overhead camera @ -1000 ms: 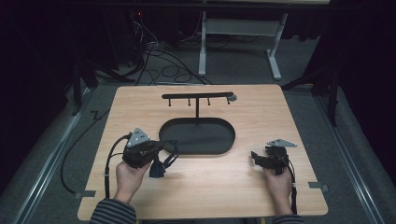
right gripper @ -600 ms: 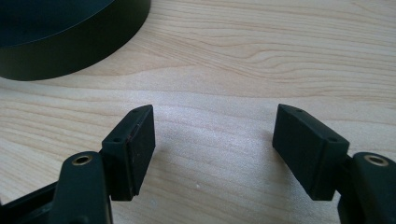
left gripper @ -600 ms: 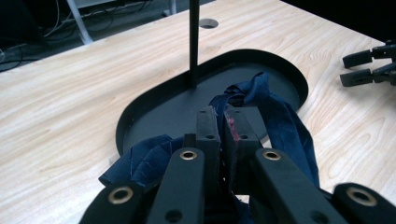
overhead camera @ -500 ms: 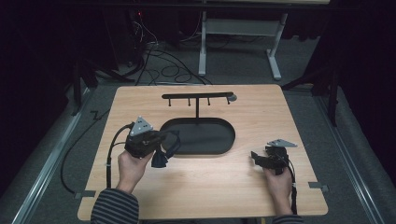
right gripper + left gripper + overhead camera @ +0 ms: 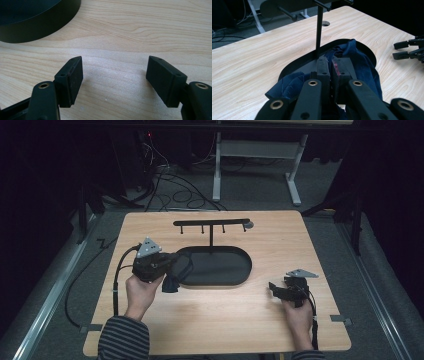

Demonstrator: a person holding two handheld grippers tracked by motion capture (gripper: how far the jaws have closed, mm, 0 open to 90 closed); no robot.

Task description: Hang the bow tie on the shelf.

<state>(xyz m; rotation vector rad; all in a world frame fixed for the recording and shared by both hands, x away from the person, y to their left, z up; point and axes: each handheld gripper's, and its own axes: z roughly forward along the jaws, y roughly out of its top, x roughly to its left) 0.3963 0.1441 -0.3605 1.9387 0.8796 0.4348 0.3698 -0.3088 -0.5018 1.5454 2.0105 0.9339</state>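
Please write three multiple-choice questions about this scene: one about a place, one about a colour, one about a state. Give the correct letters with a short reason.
1. Where does the black stand with pegs rise from?
A. the far edge of the black oval tray
B. the table's near right corner
C. the floor

2. What colour is the cloth in the left hand-held gripper?
A. white
B. dark blue
C. yellow

3. How are the jaws of the right hand-held gripper?
A. shut on the cloth
B. shut on nothing
C. open

Answers:
1 A: the stand has its post at the tray's far edge.
2 B: the cloth pinched by the left hand-held gripper is dark blue.
3 C: the right hand-held gripper shows bare table between its jaws.
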